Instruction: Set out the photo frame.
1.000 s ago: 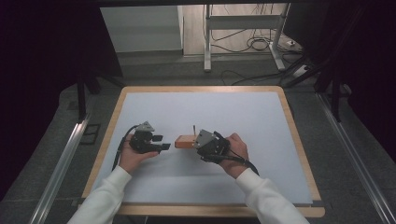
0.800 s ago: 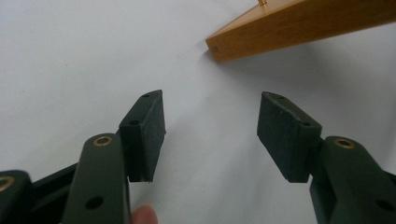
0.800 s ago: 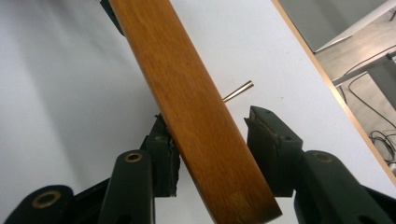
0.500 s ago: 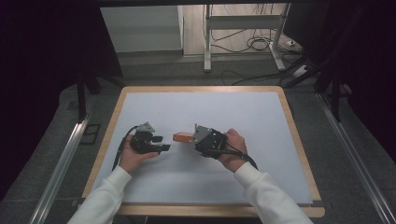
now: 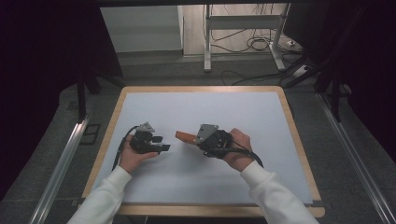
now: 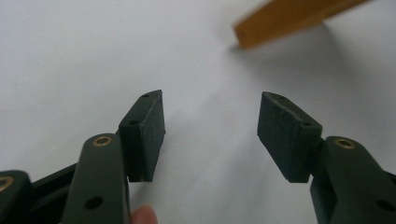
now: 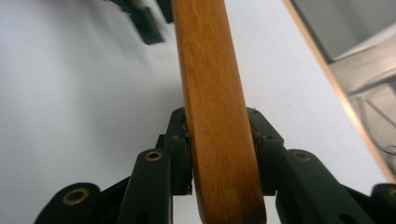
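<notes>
Up close, right claw (image 7: pixel 219 154) pads (image 7: pixel 180 154) against wooden piece (image 7: pixel 210 93).

The person wears long white sleeves (image 5: pixel 275 193) that end at the wrists. Each hand holds a black tool. The left gripper (image 5: pixel 161 143) is black with a small grey three-cornered plate (image 5: pixel 147 126) at its 12 o'clock side and a dark cable (image 5: pixel 120 150) looping off toward 8 o'clock. The right gripper (image 5: pixel 194 139) carries a larger grey plate (image 5: pixel 206 131), and its black cable (image 5: pixel 250 154) trails toward 4 o'clock. Up close, the jaws are matte black with brass-ringed screw holes (image 6: pixel 102 141) and flat, grainy rectangular pads (image 6: pixel 282 134).
</notes>
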`<state>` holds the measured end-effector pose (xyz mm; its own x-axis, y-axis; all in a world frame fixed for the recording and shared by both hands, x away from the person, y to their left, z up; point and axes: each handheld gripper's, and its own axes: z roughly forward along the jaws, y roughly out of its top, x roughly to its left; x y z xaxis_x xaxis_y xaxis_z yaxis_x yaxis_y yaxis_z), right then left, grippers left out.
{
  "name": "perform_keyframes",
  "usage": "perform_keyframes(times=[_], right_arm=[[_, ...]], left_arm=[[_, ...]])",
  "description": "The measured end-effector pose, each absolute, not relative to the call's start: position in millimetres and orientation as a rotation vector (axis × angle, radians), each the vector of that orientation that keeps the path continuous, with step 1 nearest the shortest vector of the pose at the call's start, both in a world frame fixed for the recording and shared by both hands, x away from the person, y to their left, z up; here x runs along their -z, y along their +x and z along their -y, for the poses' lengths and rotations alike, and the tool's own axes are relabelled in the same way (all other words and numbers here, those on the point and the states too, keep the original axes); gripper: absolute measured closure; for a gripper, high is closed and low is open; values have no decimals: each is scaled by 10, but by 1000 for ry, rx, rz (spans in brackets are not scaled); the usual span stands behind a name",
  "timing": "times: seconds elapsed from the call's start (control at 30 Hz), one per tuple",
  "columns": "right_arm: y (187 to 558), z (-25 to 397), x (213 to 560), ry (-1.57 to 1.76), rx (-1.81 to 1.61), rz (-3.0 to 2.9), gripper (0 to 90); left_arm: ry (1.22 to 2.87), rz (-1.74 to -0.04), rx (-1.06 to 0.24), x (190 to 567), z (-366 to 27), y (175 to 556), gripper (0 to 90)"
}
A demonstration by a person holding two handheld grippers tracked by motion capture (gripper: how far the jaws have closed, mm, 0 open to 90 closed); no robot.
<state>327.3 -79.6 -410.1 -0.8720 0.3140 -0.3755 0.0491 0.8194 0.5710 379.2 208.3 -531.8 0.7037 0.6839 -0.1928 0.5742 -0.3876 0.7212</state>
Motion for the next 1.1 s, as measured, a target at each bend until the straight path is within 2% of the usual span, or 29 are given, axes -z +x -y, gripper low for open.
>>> perform_keyframes(times=[0.27, 0.37, 0.57, 1.1], right_arm=[[3244, 864, 4024, 304, -842, -2559, 661], [3312, 886, 4005, 350, -855, -2535, 592], [3384, 897, 3993, 387, -839, -2521, 554], [3588, 965, 4013, 466, -811, -2469, 509]], left_arm=[[2097, -958, -169, 5318, -2073, 3791, 409], [2096, -958, -170, 5316, -2074, 3790, 409], [2102, -954, -168, 5325, -2076, 3798, 408], [2108, -954, -163, 5334, -2061, 3795, 404]])
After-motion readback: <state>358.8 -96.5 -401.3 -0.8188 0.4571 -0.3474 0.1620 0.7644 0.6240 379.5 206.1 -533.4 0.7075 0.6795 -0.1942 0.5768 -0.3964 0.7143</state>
